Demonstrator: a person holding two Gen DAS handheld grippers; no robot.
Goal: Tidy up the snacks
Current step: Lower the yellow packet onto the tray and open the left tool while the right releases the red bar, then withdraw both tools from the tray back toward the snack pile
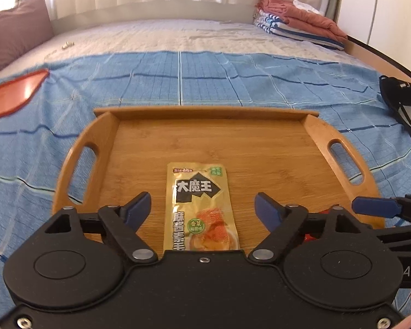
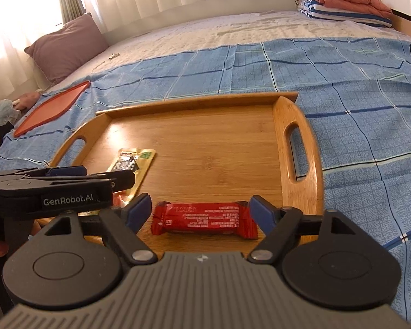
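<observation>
Two snacks already lie in the wooden tray (image 2: 301,148) on the bed: a yellow packet (image 1: 200,208) between the left gripper's (image 1: 202,208) spread fingers and a red bar (image 2: 205,219) between the right gripper's (image 2: 202,213) spread fingers, neither gripped, with no loose snacks visible.

Right gripper (image 2: 202,213) jaws wide apart w/ red snack bar (image 2: 204,220) between, untouched, on wooden tray (image 2: 301,142); gold packet (image 2: 135,161) left.

One tray (image 2: 301,137), one gold packet (image 1: 200,205), one red bar (image 2: 205,218).
</observation>
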